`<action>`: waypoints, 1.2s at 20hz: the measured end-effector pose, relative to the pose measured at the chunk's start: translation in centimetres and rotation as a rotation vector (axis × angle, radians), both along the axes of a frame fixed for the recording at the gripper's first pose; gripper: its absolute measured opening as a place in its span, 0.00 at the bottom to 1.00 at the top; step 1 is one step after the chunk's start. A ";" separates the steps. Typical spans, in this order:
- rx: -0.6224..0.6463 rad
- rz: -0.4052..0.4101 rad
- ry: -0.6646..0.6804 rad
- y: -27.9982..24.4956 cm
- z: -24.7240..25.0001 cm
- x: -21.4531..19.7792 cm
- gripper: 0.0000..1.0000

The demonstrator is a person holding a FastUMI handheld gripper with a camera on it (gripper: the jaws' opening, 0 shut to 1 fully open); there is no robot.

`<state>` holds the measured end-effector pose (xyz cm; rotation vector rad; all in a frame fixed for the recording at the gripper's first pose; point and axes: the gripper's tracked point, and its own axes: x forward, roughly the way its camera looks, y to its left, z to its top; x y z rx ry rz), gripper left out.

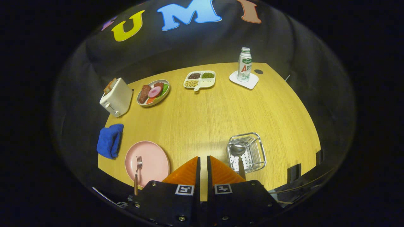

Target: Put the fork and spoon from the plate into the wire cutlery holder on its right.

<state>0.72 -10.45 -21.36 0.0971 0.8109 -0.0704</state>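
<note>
A pink plate (154, 157) lies on the wooden table to the left of my fingers, and a fork (137, 170) with a brownish handle rests on it, tines pointing away from me. To the right of the fingers stands the wire cutlery holder (261, 148); the spoon (237, 150) lies in it, bowl at the far end and handle toward me. My gripper (203, 159) hovers high above the table between plate and holder. Its fingers are nearly together with only a thin gap, and nothing sits between them.
Far across the table are a white toaster (116, 97) with bread, a plate of food (153, 92), a divided dish (200, 79) of beans and a bottle (244, 64) on a white coaster. A blue cloth (109, 140) lies left of the pink plate.
</note>
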 end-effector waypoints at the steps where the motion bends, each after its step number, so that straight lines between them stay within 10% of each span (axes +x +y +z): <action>1: -0.003 0.015 0.002 0.7 -0.1 0.1 0.10; 24: 0.089 0.361 0.176 21.0 -8.9 -0.9 0.10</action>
